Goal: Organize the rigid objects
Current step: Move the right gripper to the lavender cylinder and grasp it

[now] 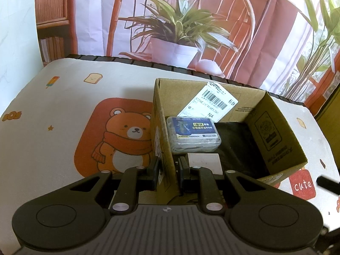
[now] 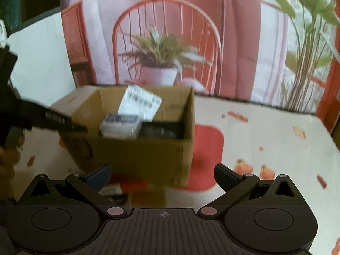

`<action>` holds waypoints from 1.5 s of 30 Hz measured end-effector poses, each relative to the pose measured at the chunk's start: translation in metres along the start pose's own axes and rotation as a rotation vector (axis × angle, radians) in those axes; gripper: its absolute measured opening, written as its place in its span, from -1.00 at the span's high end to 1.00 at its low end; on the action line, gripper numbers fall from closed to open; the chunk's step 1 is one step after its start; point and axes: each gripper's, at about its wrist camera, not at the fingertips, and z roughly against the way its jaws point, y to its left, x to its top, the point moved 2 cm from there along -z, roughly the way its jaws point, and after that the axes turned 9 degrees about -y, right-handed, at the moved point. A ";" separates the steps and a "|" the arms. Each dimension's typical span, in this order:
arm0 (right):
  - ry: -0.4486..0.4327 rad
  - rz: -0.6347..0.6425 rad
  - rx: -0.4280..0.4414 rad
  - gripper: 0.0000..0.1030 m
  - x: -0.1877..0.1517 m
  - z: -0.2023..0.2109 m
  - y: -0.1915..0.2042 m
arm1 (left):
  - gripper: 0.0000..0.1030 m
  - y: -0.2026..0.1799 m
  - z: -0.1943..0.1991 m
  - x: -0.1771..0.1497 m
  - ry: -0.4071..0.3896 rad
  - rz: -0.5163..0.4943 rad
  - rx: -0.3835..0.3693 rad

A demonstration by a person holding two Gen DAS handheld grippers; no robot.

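Left wrist view: left gripper [image 1: 167, 170] has its fingers [image 1: 153, 171] narrowed onto the near-left wall of the box [image 1: 163, 114], one finger outside the wall, one inside, so it holds the box by that wall. Box sits open-topped on the desk [image 1: 63, 89], just right of the bear print [image 1: 125, 136]. Inside the box, against that same wall, lies a clear case [image 1: 192, 135] with a blue label, flat, long axis running across the box; a dark flat item [image 1: 235, 140] lies beside it toward the far-right wall; a shipping label [image 1: 212, 102] hangs over the back wall. Tip of something black [image 1: 327, 183] shows at the right edge, probably the other gripper. Right wrist view, blurred: right gripper [image 2: 162, 176] has fingers [image 2: 226, 175] spread wide, nothing between them, hanging in front of the box [image 2: 148, 155], clear of it. Case [image 2: 121, 126] lies up and left of these fingers, inside the box; the other gripper's arm [image 2: 55, 119] reaches to the box's left wall. No loose rigid object is visible on the desk [image 2: 265, 131] in either view. Judgement: right hand is the free one and fetches the next item while left steadies the box.
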 end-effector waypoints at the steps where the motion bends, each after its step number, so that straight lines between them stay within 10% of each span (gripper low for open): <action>1: 0.009 0.005 0.001 -0.99 -0.004 -0.001 0.001 | 0.62 0.000 0.000 0.000 0.000 -0.001 0.001; 12: 0.107 0.104 0.093 -0.94 -0.036 -0.008 0.027 | 0.62 -0.002 0.001 0.000 0.003 -0.005 0.009; 29: 0.172 0.167 0.285 0.19 -0.039 -0.027 0.054 | 0.62 -0.002 0.001 0.000 0.004 -0.004 0.007; 45: 0.196 0.160 0.249 0.27 -0.044 -0.029 0.050 | 0.62 -0.002 0.002 0.000 0.008 -0.005 0.012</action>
